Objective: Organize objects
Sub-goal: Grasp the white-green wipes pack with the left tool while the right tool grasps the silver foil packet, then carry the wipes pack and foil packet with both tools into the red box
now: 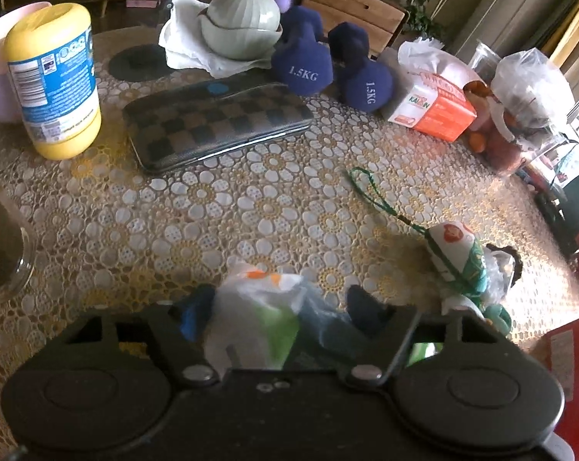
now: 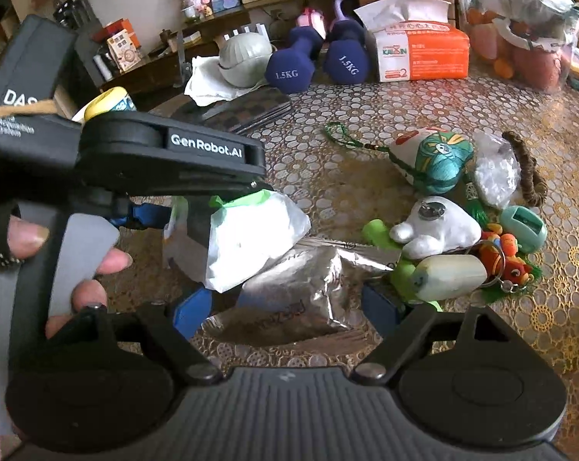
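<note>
Your left gripper (image 1: pixel 278 307) has a white plastic bag (image 1: pixel 251 299) with green print between its fingers; whether the pads already pinch the film, you cannot tell from either view. Your right gripper (image 2: pixel 285 307) stands wide and unclenched over a crumpled silver foil packet (image 2: pixel 308 284), which lies just ahead between its blue fingertips (image 2: pixel 191 311), long axis running across the jaws, tail pointing right. The bag touches the packet's left end, so the right hand is the nearer one for the foil.

To the right lies a heap of trinkets, among them a white figurine (image 2: pixel 439 230) and an embroidered pouch (image 2: pixel 435 161). The lace-patterned tablecloth (image 1: pixel 251 199) carries, further off, a checkered wallet (image 1: pixel 216 119), a yellow jar (image 1: pixel 53 80), two blue dumbbells (image 1: pixel 328 65) and a tissue pack (image 2: pixel 424 50). Shelves with clutter back the room.
</note>
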The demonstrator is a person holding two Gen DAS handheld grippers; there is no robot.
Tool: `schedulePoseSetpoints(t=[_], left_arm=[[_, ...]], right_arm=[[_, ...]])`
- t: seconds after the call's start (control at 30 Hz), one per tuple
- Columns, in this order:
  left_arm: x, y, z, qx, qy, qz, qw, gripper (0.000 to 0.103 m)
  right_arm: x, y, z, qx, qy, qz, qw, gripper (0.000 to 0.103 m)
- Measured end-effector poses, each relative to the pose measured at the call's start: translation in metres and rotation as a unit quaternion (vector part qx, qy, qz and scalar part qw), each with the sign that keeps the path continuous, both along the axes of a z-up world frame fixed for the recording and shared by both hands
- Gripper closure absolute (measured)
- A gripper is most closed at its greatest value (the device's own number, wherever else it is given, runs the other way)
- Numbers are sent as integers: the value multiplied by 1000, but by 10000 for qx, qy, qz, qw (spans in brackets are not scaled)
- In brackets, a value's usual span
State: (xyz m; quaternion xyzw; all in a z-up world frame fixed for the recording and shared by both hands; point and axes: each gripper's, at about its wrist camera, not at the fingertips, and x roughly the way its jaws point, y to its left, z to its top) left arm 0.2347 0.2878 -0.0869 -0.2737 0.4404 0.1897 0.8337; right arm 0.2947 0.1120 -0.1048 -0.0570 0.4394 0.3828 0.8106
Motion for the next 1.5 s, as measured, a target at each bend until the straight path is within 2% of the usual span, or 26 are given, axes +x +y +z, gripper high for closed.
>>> schedulePoseSetpoints(t=[0.13,0.27,0.37,0.47,0.5,0.53,0.73,1.03,1.33,1.5], left_arm=[[-5,2,0,-109,-96,32,9999,46],[-11,0,3,-263,-223,88,9994,49],[-14,-7,11,-221,-352,26,9991,54],[-16,-16,22,-180,-542,-142,9983,63],[-17,-19,25,-161,-595,-189,9979,71],[-16,-21,29,-153,-644,-242,9975,73],[-23,-38,49,-135,-885,-529,9946,82],[-31,-78,75,-194,-1094,-1056,9882,82],[-29,-141,102,-139,-1202,-1722,9776,82],[-26,-181,118,-75,-1273,-2118,9690,82]], right_arm=[[-2,0,-2,19,9,50,10000,26],[-3,-3,-2,31,12,31,10000,39],[-3,-6,-1,65,46,40,10000,42],[-8,-8,0,62,-18,70,10000,46],[-10,-8,2,61,-55,73,9999,47],[-12,-10,4,70,-94,71,9999,47],[-25,-27,20,154,-303,111,9994,49],[-38,-90,50,410,-352,-220,9983,49],[-49,-164,97,415,-623,-544,9957,49],[-48,-207,117,399,-748,-837,9929,49]])
